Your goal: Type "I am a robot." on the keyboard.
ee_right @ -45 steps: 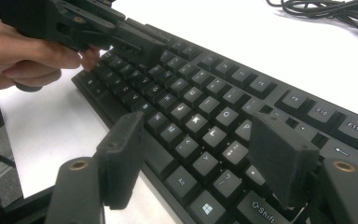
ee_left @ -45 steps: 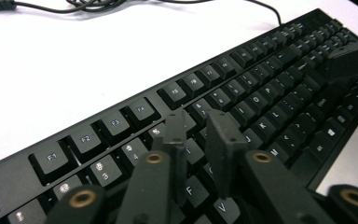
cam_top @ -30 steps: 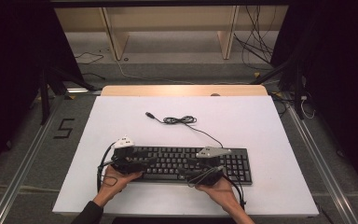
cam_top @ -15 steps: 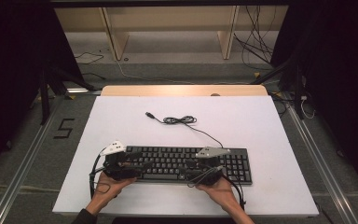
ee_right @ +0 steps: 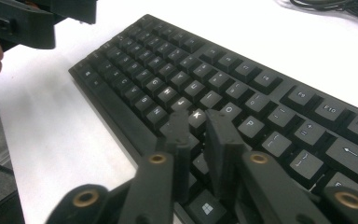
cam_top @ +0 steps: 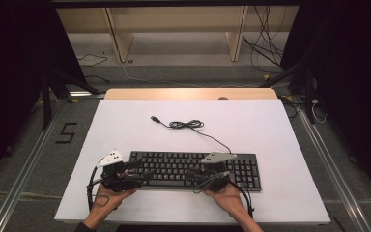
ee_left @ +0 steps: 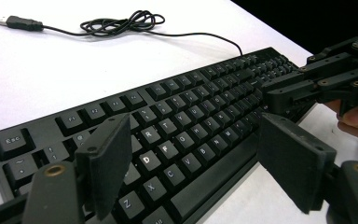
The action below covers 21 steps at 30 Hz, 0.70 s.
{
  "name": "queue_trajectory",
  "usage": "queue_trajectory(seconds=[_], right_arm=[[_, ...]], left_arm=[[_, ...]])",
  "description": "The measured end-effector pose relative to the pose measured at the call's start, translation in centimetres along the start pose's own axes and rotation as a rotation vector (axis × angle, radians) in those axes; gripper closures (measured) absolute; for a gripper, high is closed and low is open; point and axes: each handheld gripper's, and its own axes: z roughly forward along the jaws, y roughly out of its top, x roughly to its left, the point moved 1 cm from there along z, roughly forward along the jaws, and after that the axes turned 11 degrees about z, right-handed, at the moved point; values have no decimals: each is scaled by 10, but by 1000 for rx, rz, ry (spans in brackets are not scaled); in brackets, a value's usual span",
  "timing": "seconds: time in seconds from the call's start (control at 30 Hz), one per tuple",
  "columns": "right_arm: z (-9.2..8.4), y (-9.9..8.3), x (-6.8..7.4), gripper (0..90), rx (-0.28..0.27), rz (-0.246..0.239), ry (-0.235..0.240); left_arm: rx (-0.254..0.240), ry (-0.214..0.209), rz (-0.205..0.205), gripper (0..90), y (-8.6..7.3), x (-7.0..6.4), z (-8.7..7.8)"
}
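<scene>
A: Biggest first, then: the table (cam_top: 125, 121) is a flat matt white slab with a bare wooden strip along its far edge, and its near end is cut off at the bottom of the high view.

B: And the keyboard (cam_top: 183, 164)?

A: A long black plastic rectangle, lying flat near the front edge, between the two hands. White letters on low square keys; its near right corner is hidden behind the right hand.

B: The cable (cam_top: 186, 124)?

A: Thin, black, loosely coiled on the bare table beyond the keyboard, ending in a small USB plug (ee_left: 22, 22).

B: How do the tongs stand?

A: The left gripper (ee_left: 200, 163) has just been opening; its flat, square black pads stand wide apart over the keyboard's left end, nothing pinched. The right gripper (ee_right: 196, 128) has just been closing; its jaws are nearly together above the keys around K, with a narrow slit between and nothing held. Whether the tips touch a key, I can't tell
</scene>
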Motion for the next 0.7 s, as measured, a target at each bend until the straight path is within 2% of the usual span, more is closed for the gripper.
queue_trajectory(seconds=[0.23,0.7], right_arm=[[2,0,-2,900,15,-1,-17],[6,-4,-7,900,51,-2,-66]], left_arm=[[-3,7,5,254,-3,0,-4],[7,11,21,252,-9,-2,-8]])
